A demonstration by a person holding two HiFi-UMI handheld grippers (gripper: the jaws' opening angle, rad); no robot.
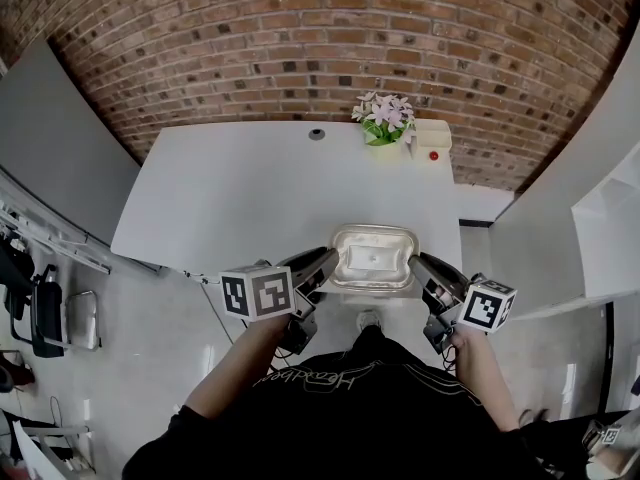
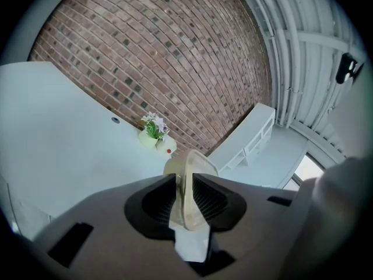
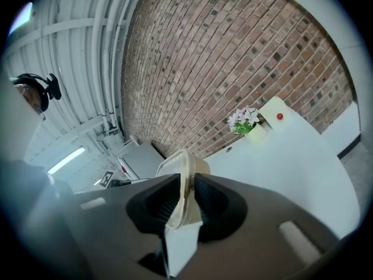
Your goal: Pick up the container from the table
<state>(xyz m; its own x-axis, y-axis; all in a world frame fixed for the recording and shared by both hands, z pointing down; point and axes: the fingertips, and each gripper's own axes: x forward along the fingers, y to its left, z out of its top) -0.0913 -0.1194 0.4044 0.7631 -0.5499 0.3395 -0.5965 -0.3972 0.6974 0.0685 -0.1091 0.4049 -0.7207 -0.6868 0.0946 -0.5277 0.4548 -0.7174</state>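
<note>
A clear, shallow plastic container (image 1: 374,258) with a lid hangs over the near edge of the white table (image 1: 230,193), held level between my two grippers. My left gripper (image 1: 323,266) is shut on its left rim, and my right gripper (image 1: 427,268) is shut on its right rim. In the left gripper view the container's edge (image 2: 190,177) stands upright, pinched between the ribbed pads of the left gripper (image 2: 185,200). The right gripper view shows the same on the other side: the container's rim (image 3: 183,171) is clamped by the right gripper (image 3: 186,206).
A small pot of pink flowers (image 1: 384,120) and a white box with a red button (image 1: 432,140) stand at the table's far right, by the brick wall. A cable hole (image 1: 317,134) sits at the far middle. White counters flank the table; metal racks (image 1: 45,238) stand at left.
</note>
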